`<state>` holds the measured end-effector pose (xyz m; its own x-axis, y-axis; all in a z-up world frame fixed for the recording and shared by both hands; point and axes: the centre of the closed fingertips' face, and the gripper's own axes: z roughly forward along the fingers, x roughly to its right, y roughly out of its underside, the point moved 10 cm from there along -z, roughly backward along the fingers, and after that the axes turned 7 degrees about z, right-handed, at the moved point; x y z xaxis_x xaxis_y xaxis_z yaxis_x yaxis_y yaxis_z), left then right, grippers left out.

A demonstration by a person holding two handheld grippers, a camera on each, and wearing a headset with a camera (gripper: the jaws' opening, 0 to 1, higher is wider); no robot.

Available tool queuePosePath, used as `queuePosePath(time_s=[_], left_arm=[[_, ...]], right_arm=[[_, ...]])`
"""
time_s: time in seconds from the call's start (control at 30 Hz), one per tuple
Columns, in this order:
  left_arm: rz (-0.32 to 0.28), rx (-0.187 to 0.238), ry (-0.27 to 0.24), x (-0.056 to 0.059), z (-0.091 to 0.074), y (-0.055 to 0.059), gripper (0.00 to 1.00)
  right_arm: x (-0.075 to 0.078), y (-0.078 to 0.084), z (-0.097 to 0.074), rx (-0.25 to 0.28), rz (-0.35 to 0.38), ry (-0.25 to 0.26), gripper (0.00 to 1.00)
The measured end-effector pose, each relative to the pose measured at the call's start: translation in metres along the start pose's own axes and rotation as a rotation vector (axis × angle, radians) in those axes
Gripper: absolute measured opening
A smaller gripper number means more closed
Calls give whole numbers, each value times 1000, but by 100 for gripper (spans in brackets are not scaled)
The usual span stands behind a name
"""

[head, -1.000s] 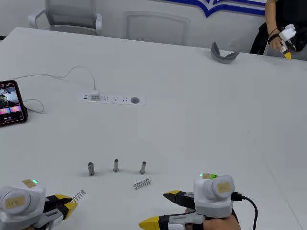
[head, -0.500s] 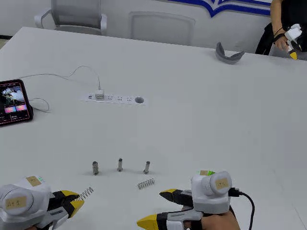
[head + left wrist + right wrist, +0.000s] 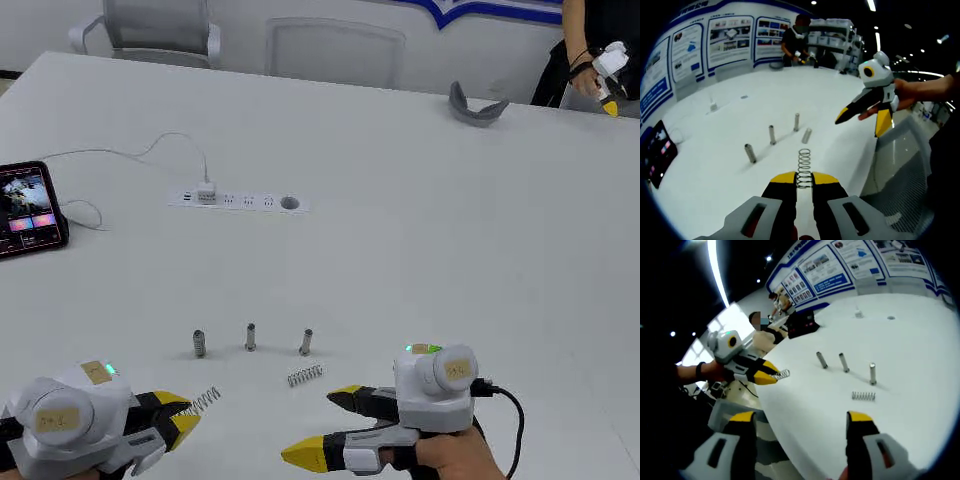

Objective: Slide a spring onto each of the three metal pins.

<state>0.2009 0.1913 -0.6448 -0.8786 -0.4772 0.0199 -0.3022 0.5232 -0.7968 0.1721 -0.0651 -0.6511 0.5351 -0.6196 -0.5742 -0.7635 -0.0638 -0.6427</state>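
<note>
Steel pins (image 3: 250, 336) stand rowed on the surface (image 3: 450, 250) in the head view, a loose spring (image 3: 305, 375) just near of them. Left gripper view: my left tongs (image 3: 797, 177) clamp a second spring (image 3: 804, 160) by its end for threading; whether the leftmost pin (image 3: 750, 153) is already sleeved is unclear. Right gripper view: right tongs (image 3: 801, 416) gape, empty.

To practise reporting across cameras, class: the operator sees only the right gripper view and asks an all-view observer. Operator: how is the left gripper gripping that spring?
Observer: In the left gripper view the left gripper is shut on the near end of the held spring; the rest juts towards the pins.
Operator: What are the specks beyond the pins?
Observer: Head view: a white power strip with a plug in it.
Operator: Farther still?
Observer: A grey curved band near the far edge of the table.
</note>
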Motion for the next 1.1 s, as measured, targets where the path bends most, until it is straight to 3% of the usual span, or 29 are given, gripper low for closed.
queuePosePath(time_s=[0.3, 0.57, 0.87, 1.1], left_arm=[[28, 13, 39, 12, 10, -11, 11], [62, 34, 75, 21, 17, -26, 11], [92, 56, 108, 33, 23, -38, 11], [111, 74, 126, 39, 25, -47, 11]], right_arm=[[-1, -4, 4, 7, 8, -16, 74], [-4, -13, 7, 57, 62, -59, 70], [-8, -22, 10, 104, 119, -122, 55], [-15, -24, 13, 113, 152, -189, 35]])
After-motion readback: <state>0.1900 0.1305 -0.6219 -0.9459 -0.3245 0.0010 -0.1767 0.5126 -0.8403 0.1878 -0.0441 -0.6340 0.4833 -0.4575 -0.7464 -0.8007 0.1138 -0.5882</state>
